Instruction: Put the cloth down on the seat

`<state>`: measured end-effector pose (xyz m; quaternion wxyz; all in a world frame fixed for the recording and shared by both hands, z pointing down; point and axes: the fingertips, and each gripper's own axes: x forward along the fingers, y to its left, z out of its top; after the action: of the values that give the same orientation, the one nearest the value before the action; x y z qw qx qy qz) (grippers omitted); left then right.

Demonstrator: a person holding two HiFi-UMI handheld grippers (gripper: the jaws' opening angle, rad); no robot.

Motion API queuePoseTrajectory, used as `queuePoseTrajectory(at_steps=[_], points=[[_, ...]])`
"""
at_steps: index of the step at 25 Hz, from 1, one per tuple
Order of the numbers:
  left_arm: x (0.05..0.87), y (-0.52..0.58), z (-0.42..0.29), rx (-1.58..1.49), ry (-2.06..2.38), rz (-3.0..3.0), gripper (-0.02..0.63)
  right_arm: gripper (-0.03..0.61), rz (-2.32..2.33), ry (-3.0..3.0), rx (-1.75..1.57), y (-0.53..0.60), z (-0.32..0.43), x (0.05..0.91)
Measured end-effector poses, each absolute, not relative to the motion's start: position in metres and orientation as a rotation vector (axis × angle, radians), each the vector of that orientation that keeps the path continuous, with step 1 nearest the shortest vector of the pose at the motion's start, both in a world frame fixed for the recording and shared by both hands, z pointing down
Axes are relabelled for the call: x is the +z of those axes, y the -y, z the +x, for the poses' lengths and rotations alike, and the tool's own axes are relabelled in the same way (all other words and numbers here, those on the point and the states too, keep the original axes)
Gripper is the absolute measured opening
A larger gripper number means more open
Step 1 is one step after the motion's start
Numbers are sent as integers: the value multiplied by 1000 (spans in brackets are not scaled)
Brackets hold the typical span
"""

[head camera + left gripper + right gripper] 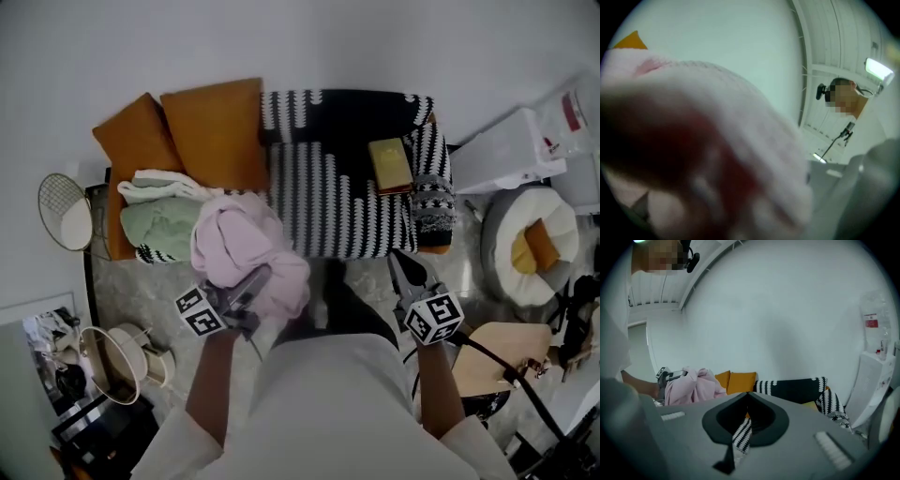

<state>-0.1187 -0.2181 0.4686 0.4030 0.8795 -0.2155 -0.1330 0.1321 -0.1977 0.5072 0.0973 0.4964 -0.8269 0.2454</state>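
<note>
A crumpled pink cloth [239,246] hangs in the air just in front of the sofa's left half, with my left gripper [251,284] shut on its lower part. The same cloth [717,140] fills the left gripper view as a pink blur and hides the jaws. The sofa seat [328,202] is covered by a black-and-white patterned blanket. My right gripper [405,266] hovers before the sofa's right end, jaws closed tip to tip with nothing between them. In the right gripper view the pink cloth [691,385] shows at left, beyond the shut right gripper [747,393].
Two orange cushions [216,131] lean at the sofa's back left. Green and white clothes [159,225] lie on its left end, a mustard book [390,164] on its right. A round pet bed [530,244] and a wooden stool [502,352] stand at right, a wire lamp [64,211] at left.
</note>
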Motion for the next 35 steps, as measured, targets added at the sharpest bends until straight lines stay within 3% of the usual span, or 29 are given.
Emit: queuePoseTrajectory(at_steps=[16, 35], points=[[656, 377, -39, -115, 732, 2093, 153, 4, 1350, 2379, 932, 312, 192, 638], [930, 493, 16, 242, 888, 1839, 180, 4, 1288, 2296, 1140, 357, 212, 788]])
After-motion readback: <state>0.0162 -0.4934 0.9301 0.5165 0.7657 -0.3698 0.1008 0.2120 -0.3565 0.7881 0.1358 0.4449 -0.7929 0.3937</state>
